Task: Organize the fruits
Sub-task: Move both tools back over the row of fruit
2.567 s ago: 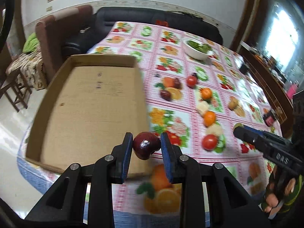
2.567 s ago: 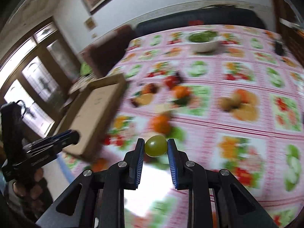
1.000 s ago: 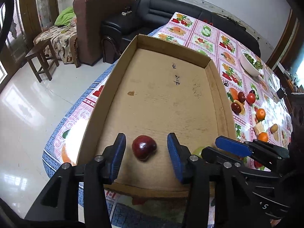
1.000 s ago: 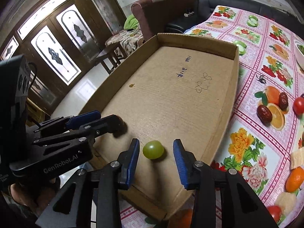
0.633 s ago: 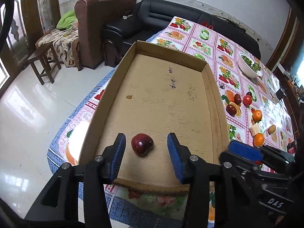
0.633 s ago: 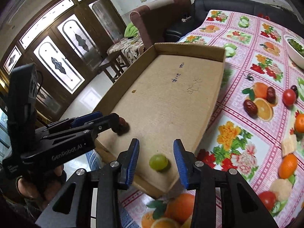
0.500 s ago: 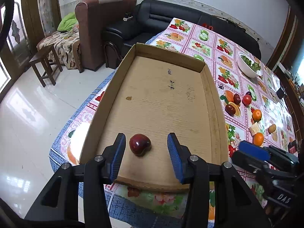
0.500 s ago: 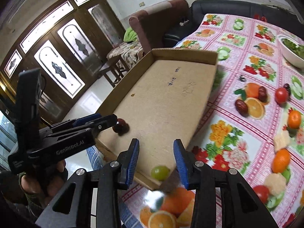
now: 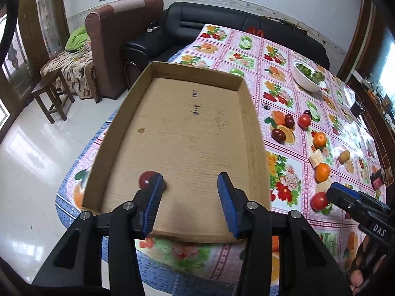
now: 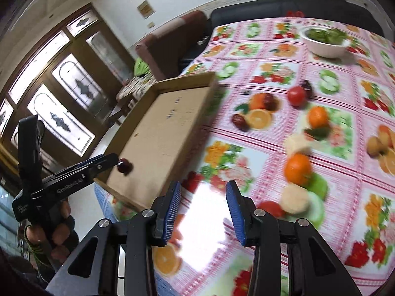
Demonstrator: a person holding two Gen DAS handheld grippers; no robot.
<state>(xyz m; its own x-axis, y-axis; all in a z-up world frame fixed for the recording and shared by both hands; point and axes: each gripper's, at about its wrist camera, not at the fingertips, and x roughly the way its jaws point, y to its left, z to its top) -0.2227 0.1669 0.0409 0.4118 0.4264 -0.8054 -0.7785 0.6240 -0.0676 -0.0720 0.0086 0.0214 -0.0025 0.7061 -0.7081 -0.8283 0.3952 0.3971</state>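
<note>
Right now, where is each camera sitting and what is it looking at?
Left wrist view: sits on the left gripper, looks down into the cardboard tray; its own open fingers and the right gripper's tip show.
Right wrist view: sits on the right gripper, looks across the table, blurry; its open fingers and the person's left hand show.
Both see the tray, the dark red fruit in it, and the white bowl.

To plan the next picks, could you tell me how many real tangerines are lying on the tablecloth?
2. One tangerine lies right of the cardboard tray; the second tangerine lies just nearer the camera. Others may be hidden.
</note>
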